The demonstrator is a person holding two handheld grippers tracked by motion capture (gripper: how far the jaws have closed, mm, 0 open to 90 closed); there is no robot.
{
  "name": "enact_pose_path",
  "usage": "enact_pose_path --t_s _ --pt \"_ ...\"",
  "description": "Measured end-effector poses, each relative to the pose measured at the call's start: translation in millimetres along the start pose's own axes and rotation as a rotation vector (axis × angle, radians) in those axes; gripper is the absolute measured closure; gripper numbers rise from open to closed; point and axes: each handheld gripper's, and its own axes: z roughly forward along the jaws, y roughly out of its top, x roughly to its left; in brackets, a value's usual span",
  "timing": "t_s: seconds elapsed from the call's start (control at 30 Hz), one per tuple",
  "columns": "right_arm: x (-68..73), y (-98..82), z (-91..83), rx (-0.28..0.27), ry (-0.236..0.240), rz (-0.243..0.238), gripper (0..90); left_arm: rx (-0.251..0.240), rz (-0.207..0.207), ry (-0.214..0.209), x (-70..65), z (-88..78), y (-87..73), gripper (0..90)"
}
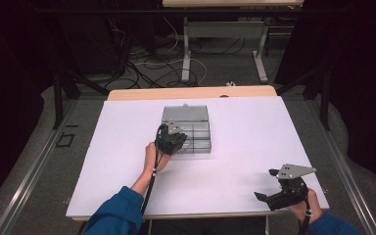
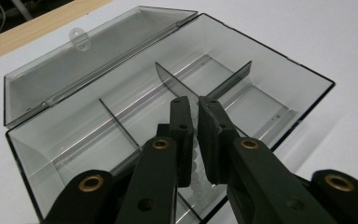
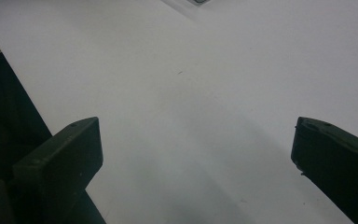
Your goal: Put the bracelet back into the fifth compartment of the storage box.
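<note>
No readable text, labels, brands, numbers or signs on anything

One box (image 1: 186, 128) lies on one table (image 1: 127, 147), under and just ahead of the left claw (image 1: 176, 139). The box has one lid (image 2: 93, 51), swung open on the side far from that claw, with one small tab (image 2: 78, 36) on its rim. Inside, two dividers (image 2: 177, 86) stand beyond the left claw's tips, one to each side of them; how many compartments they make cannot be told. One string of small clear beads (image 2: 196, 154) sits between that claw's jaws; their number cannot be counted. Two claws in all: the right claw (image 1: 274, 188) has nothing between its two wide-apart jaws. Two hands (image 1: 152, 157) hold them.
</note>
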Motion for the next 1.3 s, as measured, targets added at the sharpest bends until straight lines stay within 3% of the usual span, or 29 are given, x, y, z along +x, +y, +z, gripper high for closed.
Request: enact_pose_path --t_s 0.23,0.37,0.7,0.8,0.97,1.1,1.3 --pt "-0.4 0.0 0.4 0.003 0.000 -0.003 1.7 0.016 -0.027 0.037 6.2 1.5 -2.4 81.0" --pt "0.0 -0.3 1.0 -0.004 -0.008 0.002 1.6 0.001 -0.048 0.054 7.8 0.6 -3.0 74.2" --pt "-0.1 -0.1 0.0 -0.004 0.004 -0.005 1.6 0.025 -0.006 0.072 8.7 -9.6 -2.1 33.6" --pt "-0.2 -0.2 0.1 -0.007 0.001 -0.008 1.6 0.062 0.012 0.050 11.2 -14.9 -2.7 22.3" --pt "0.1 -0.1 0.3 -0.003 0.001 -0.009 1.6 0.077 0.020 0.047 15.4 -29.9 -7.7 13.0" --pt "0.8 -0.4 0.7 -0.013 -0.014 -0.007 1.6 0.087 0.019 0.070 18.6 -41.2 -13.8 3.7" --pt "1.8 -1.3 -1.6 -0.008 -0.010 0.008 1.6 0.103 0.012 0.090 17.6 -51.7 -24.3 0.2"
